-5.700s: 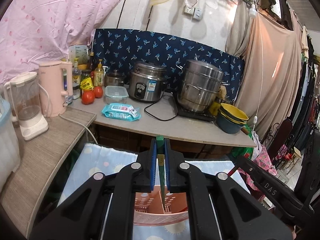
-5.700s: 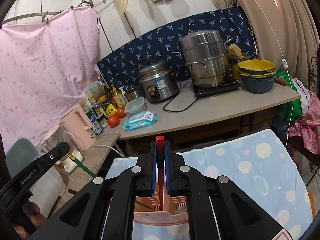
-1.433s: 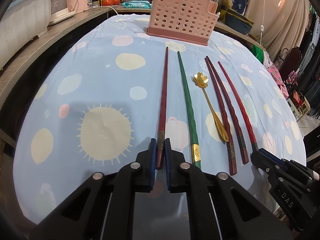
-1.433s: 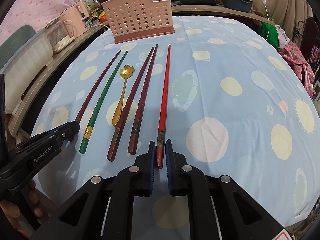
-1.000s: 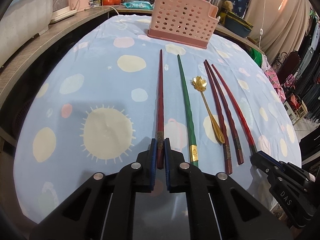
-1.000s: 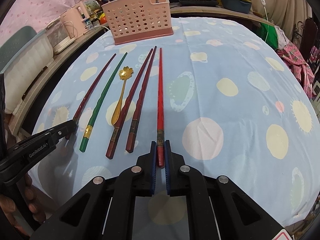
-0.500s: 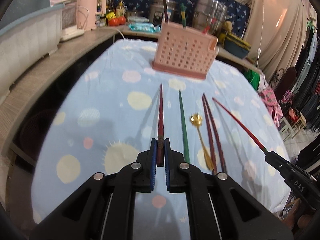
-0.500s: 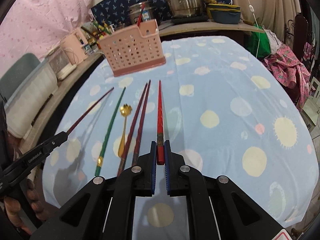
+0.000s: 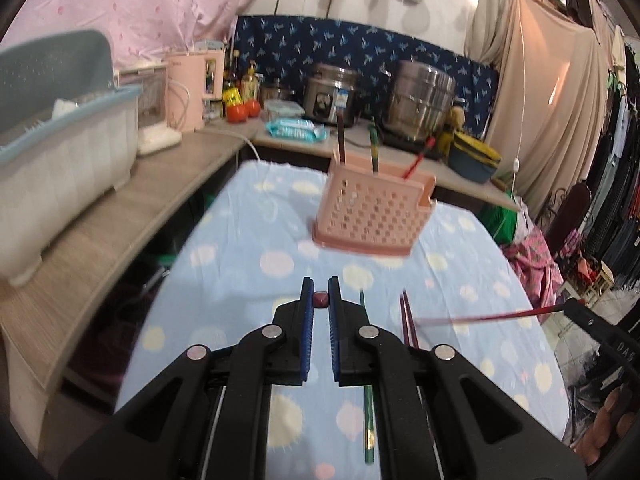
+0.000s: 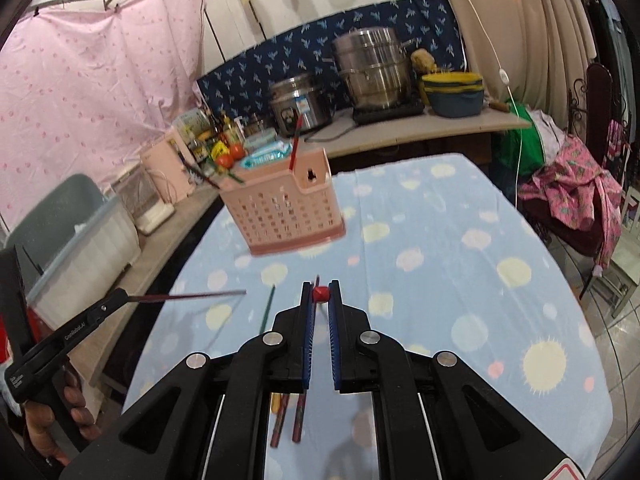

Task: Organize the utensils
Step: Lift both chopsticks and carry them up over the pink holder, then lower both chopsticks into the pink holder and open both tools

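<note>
My left gripper [image 9: 321,300] is shut on a dark red chopstick [image 9: 321,299], seen end-on and lifted off the table; its shaft shows in the right wrist view [image 10: 192,296]. My right gripper [image 10: 320,294] is shut on a bright red chopstick [image 10: 320,294], also end-on; its shaft shows in the left wrist view [image 9: 480,316]. The pink perforated utensil basket [image 9: 372,216] stands ahead on the table and holds three chopsticks. A green chopstick [image 9: 368,420] and two dark red chopsticks [image 10: 288,416] lie on the spotted blue tablecloth [image 10: 460,280].
A wooden side counter [image 9: 100,240] with a grey-lidded tub [image 9: 60,128] and pink appliances runs along the left. Behind the table a counter carries a rice cooker [image 9: 332,94], a steel steamer pot [image 9: 424,100], bowls and bottles. Clothes hang at the right.
Both grippers have lifted their chopsticks off the cloth and raised them level, pointing toward the basket. The view has swung up from the table to the basket and kitchen.
</note>
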`<control>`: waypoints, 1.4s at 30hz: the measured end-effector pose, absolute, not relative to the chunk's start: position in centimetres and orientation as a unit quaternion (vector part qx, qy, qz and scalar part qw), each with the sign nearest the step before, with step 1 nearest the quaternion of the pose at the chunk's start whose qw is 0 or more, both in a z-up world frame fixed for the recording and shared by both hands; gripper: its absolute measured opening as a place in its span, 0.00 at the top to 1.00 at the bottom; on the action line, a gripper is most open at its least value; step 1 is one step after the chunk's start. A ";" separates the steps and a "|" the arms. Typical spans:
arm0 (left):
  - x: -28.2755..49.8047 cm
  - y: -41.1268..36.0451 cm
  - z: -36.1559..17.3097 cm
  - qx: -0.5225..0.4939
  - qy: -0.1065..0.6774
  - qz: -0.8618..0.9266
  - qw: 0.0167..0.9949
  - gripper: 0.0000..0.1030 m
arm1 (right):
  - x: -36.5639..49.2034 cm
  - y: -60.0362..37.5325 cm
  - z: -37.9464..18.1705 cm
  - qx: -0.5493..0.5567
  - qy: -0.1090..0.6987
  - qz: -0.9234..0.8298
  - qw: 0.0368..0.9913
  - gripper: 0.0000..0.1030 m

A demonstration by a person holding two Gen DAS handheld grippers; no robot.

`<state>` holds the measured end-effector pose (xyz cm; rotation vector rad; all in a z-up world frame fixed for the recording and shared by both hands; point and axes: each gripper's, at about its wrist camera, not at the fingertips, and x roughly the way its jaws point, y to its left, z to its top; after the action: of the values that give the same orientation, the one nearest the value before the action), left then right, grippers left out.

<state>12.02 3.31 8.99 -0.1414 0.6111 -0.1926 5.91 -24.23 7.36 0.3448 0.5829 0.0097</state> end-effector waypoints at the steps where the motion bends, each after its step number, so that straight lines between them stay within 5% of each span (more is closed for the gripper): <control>1: 12.4 3.4 9.5 -0.070 0.295 -0.094 0.948 0.93 | 6.2 -24.5 8.0 0.171 0.278 0.005 0.945 0.93; 31: 24.1 0.9 27.2 -0.075 0.122 -0.118 0.983 0.93 | 20.0 -26.6 21.3 0.180 0.156 0.031 0.971 0.93; 42: 29.8 -0.6 27.0 -0.074 0.124 -0.112 0.983 0.93 | 26.6 -26.1 22.9 0.189 0.136 0.036 0.972 0.93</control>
<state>29.84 -0.56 27.02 -0.1490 0.2487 -0.2252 26.62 -26.13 22.87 0.3819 0.2752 0.0720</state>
